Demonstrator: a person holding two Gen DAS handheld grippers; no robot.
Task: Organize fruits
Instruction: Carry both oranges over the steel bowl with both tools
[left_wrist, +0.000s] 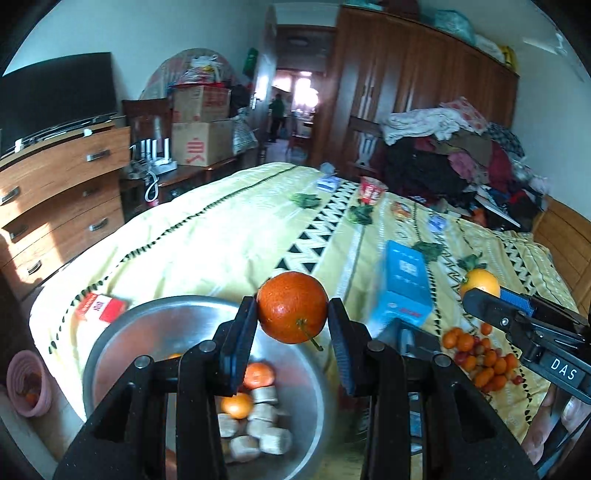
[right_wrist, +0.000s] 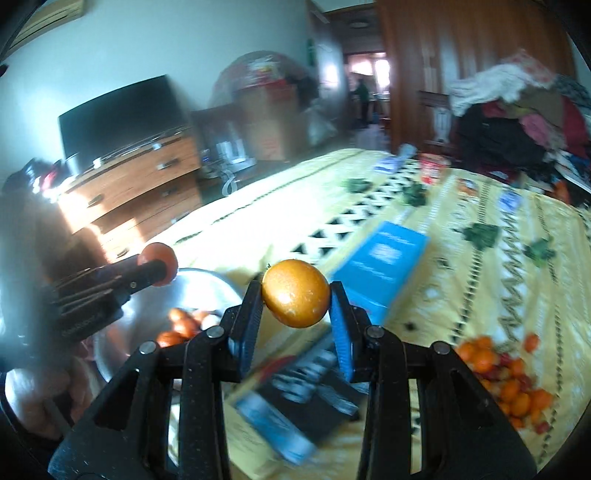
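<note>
My left gripper (left_wrist: 292, 317) is shut on a dark orange with a stem (left_wrist: 292, 307) and holds it above the far rim of a metal bowl (left_wrist: 147, 332). The bowl holds small oranges (left_wrist: 258, 374) and pale chunks (left_wrist: 264, 428). My right gripper (right_wrist: 295, 295) is shut on a yellow-orange fruit (right_wrist: 295, 292) above the bed. In the left wrist view it shows at the right (left_wrist: 480, 295) with that fruit (left_wrist: 480, 280). In the right wrist view the left gripper (right_wrist: 155, 273) and its orange (right_wrist: 159, 254) hang over the bowl (right_wrist: 207, 291). A pile of small oranges and cherry tomatoes (left_wrist: 480, 358) lies on the bedspread.
A blue box (left_wrist: 404, 284) stands on the yellow bedspread (left_wrist: 221, 236) between the grippers. A red packet (left_wrist: 99, 308) lies left of the bowl. Green leaves (left_wrist: 428, 249), cards and a red cup (left_wrist: 371, 190) are scattered farther back. A clothes pile (left_wrist: 461, 158) and a dresser (left_wrist: 55, 192) flank the bed.
</note>
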